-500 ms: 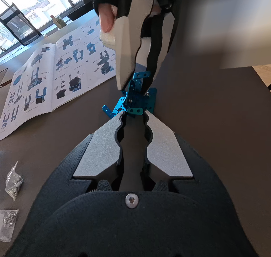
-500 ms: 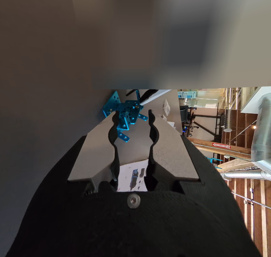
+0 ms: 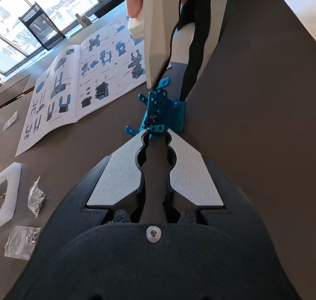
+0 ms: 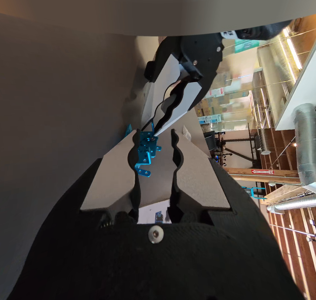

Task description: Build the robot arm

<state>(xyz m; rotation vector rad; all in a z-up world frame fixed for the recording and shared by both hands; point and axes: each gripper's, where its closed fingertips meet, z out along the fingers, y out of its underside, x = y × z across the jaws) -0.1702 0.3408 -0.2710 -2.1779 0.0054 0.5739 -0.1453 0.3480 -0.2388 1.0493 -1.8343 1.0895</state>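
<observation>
Each of the 2 wrist cameras looks forward along its own fingers, close to the blue bracket assembly (image 3: 161,111) (image 4: 147,148), facing it from opposite sides; both views share it and the dark table (image 3: 239,138).

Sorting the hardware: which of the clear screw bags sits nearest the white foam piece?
The upright, crumpled bag, just right of the foam piece. The flat bag lies below it toward the camera, and a third lies far off beside the open manual.
</observation>
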